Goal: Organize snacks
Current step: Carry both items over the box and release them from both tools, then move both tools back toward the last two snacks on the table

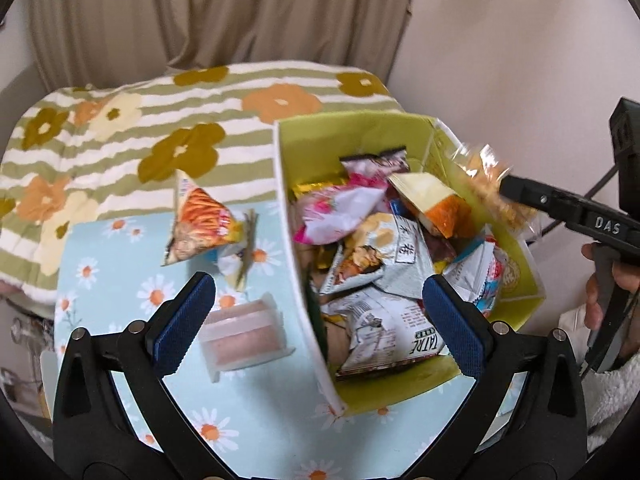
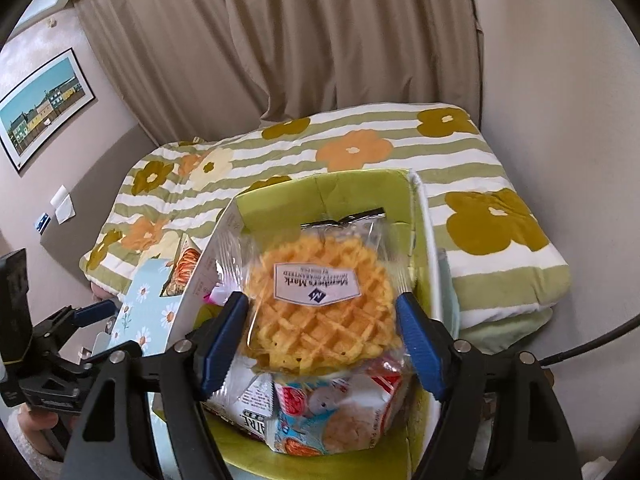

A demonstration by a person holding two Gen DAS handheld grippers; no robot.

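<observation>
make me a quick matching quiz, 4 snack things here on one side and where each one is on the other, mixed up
Things:
1. waffle pack
2. pink wafer pack
3. orange triangle bag
4. white and pink wrapper

Places:
A. inside the green box
B. gripped in the right tongs
C. flat on the daisy mat, just ahead of the left tongs
D. on the mat, outside the box's left wall

Pairs: 1-B, 2-C, 3-D, 4-A

Green snack box (heaped full), orange packet beside, daisy cloth
</observation>
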